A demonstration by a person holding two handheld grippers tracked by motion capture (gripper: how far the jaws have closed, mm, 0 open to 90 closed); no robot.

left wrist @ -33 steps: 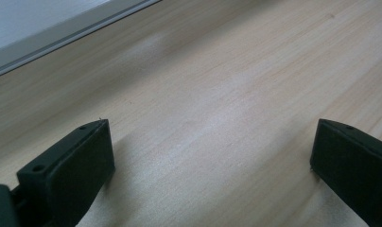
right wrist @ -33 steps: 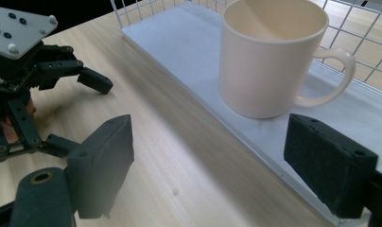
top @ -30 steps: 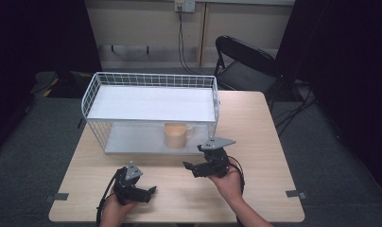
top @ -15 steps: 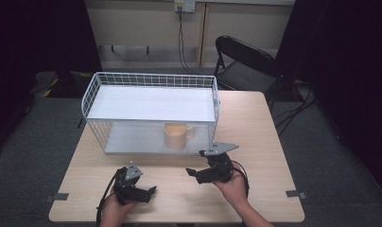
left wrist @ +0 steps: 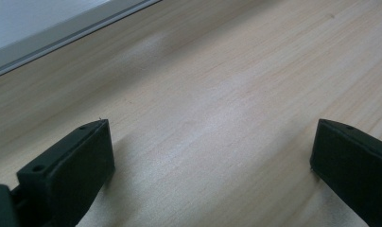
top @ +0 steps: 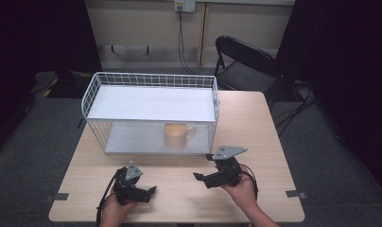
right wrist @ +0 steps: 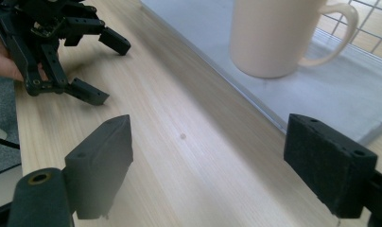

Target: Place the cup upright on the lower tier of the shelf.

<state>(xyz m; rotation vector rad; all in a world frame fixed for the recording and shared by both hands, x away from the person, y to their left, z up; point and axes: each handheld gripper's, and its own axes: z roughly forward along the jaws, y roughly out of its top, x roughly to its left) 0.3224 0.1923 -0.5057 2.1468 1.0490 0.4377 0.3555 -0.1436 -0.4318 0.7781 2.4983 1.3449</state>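
Standing upright on the lower shelf of the white wire rack (top: 149, 101), the beige mug (top: 176, 135) is at the shelf's front edge with its handle free. In front of the rack, the right gripper (top: 212, 177) has its jaws wide apart, probably preparing a grasp. The left gripper (top: 149, 193), also spread and empty, rests low on the table (top: 255, 127).

Even overhead light brightens the pale wooden bench (top: 255, 127) while the surrounding room stays dark. Close-up black fingers (right wrist: 99, 165) look blurred, casting soft shadows.

Cream mug (top: 176, 135), white wire basket (top: 92, 92), pale wood-grain table (top: 255, 123), black grippers.
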